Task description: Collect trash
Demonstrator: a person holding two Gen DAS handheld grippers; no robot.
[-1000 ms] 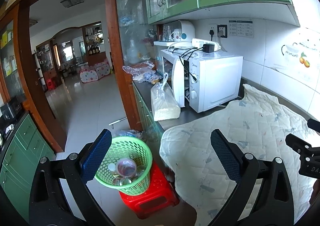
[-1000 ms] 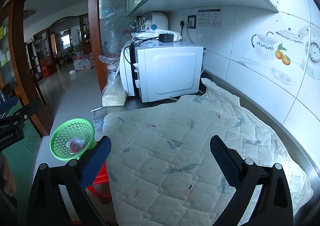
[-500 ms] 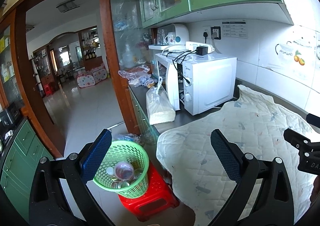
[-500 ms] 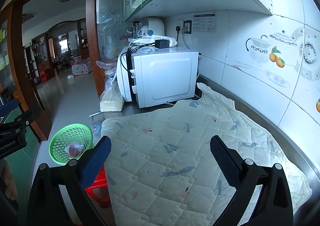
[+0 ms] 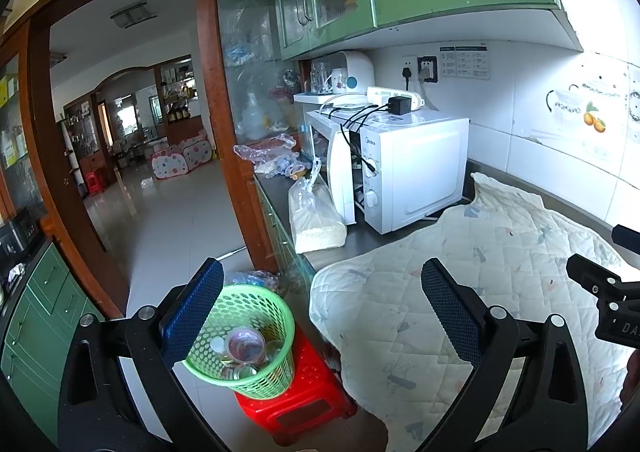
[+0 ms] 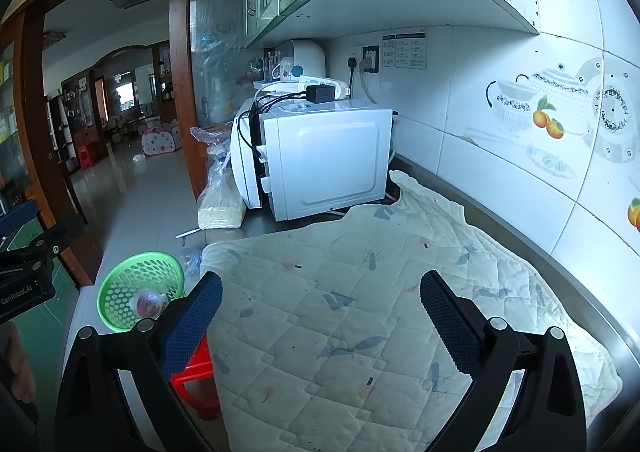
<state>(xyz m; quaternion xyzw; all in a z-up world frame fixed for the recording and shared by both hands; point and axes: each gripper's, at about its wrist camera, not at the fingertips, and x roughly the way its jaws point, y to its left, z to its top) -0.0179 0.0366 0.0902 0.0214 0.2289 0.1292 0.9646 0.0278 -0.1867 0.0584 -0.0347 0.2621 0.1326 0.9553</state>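
Left gripper (image 5: 320,308): fingers spread, holding nothing.
Right gripper (image 6: 320,308): fingers spread, empty, above quilted cloth (image 6: 360,292).
Green basket (image 5: 244,340): on red stool (image 5: 304,400), holding cups.

My left gripper's blue finger (image 5: 194,310) covers one side of the green basket (image 5: 256,336), so I cannot see that part. Things lie piled inside the basket, and I cannot tell what most of them are. The basket hides part of the red stool (image 5: 304,392) under it. In my right view my finger (image 6: 192,318) hides most of the stool (image 6: 196,384). The quilt (image 6: 360,312) is cut off at the bottom edge. The paper on the wall (image 6: 404,50) has writing too small to read. The far room (image 5: 160,124) is too small and blurry to make out.
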